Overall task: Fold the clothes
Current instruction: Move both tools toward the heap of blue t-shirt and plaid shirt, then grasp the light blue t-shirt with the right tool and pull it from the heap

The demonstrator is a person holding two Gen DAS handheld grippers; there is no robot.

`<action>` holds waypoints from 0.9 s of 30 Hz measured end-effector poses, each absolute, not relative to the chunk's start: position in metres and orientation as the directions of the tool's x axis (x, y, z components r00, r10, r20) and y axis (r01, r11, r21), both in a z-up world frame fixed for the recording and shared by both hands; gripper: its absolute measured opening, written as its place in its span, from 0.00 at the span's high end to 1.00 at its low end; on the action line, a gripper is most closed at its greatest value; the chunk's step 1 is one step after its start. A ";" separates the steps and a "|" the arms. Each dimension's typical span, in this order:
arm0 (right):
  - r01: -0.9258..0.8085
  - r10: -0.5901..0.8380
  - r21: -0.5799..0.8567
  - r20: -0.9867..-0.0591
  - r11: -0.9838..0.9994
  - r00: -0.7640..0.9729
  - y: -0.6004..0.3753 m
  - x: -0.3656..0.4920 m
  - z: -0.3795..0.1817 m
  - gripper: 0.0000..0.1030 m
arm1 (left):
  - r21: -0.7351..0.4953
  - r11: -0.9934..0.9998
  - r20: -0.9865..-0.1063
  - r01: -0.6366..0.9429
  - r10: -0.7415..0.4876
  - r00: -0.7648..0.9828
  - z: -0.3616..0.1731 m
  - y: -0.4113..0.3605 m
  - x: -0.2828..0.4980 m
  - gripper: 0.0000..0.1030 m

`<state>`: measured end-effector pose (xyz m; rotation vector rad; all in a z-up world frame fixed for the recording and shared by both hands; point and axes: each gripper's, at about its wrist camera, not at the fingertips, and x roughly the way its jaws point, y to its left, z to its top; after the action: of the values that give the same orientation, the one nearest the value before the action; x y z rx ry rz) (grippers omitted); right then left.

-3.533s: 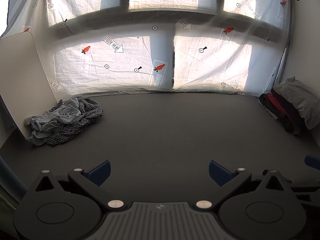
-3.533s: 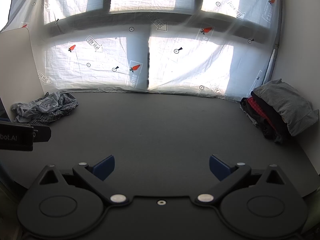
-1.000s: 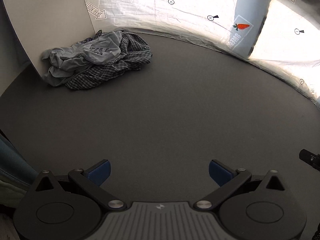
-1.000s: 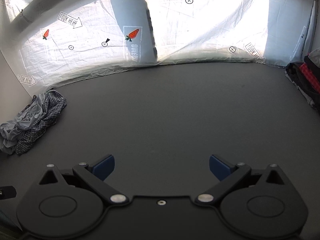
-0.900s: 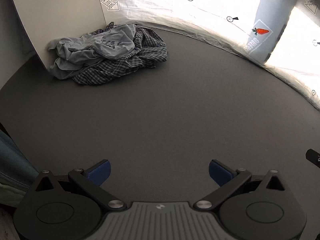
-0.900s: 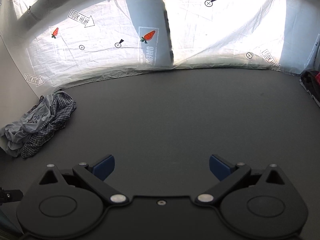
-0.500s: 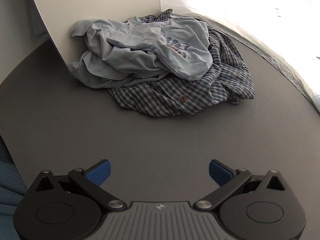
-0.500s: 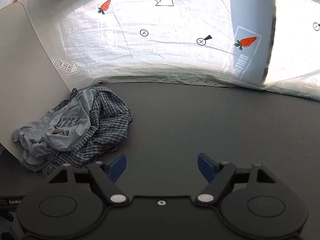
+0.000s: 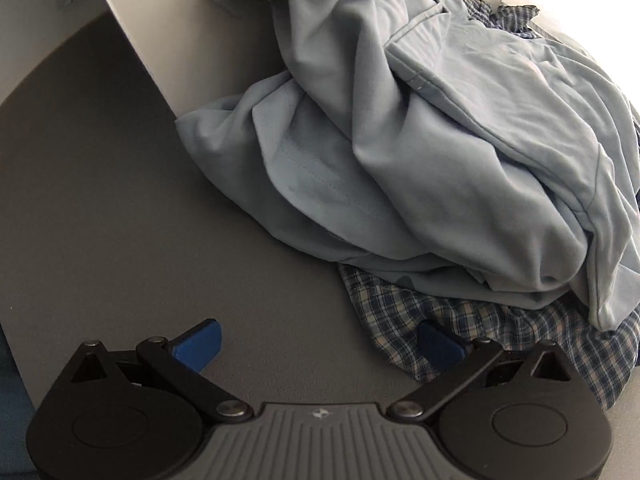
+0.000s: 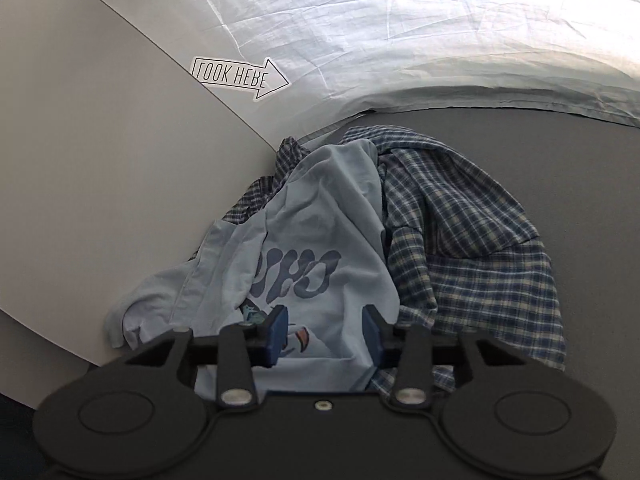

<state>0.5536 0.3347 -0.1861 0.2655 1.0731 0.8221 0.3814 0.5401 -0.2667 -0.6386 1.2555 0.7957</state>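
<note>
Both grippers have swung across the grey worktop [image 9: 100, 200] to the clothes heaped in its corner against the white board [image 10: 100, 184]: a light blue tee [image 9: 440, 160] lying on a check shirt [image 10: 472, 248]. The left gripper [image 9: 318, 344] hangs wide open at the heap's near edge, gripping nothing. The right gripper [image 10: 323, 334] has just been closing, its jaws half shut around a fold of the tee, so I judge a first pick-up is starting.

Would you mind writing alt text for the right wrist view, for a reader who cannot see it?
The right gripper, its jaws just closing, straddles a fold of a light blue printed T-shirt crumpled on top of a blue plaid shirt. The pile sits on a dark grey table against a white board, with a white sheet behind.
</note>
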 end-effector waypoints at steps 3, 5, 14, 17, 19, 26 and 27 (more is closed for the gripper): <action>-0.467 0.781 0.664 -0.616 0.584 0.102 0.369 0.562 -0.200 0.58 | -0.005 0.604 -0.981 -0.797 0.154 0.122 -0.271 0.545 0.388 0.00; -0.484 0.780 0.667 -0.624 0.566 0.052 0.390 0.562 -0.210 0.56 | -0.016 0.610 -0.982 -0.792 0.138 0.126 -0.272 0.549 0.389 0.00; -0.645 0.768 0.574 -0.640 0.504 0.031 0.432 0.536 -0.208 0.89 | -0.027 0.618 -0.982 -0.786 0.131 0.136 -0.271 0.552 0.392 0.00; -0.647 0.814 0.595 -0.577 0.476 0.069 0.412 0.531 -0.197 0.93 | -0.022 0.612 -0.986 -0.790 0.117 0.119 -0.270 0.554 0.395 0.00; -0.672 0.824 0.555 -0.546 0.490 0.149 0.394 0.520 -0.176 0.93 | -0.013 0.597 -0.986 -0.802 0.125 0.109 -0.264 0.551 0.394 0.00; -0.655 0.742 0.361 -0.426 0.664 0.517 0.288 0.475 -0.096 0.93 | -0.009 0.630 -0.961 -0.777 0.209 0.181 -0.211 0.515 0.383 0.00; -0.637 0.717 0.336 -0.413 0.694 0.562 0.271 0.468 -0.088 0.93 | -0.003 0.642 -0.956 -0.767 0.224 0.191 -0.203 0.507 0.382 0.00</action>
<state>0.4676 0.2706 -0.0884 0.1544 0.5565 0.8009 0.3824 0.5074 -0.2030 -0.5557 1.1839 0.7483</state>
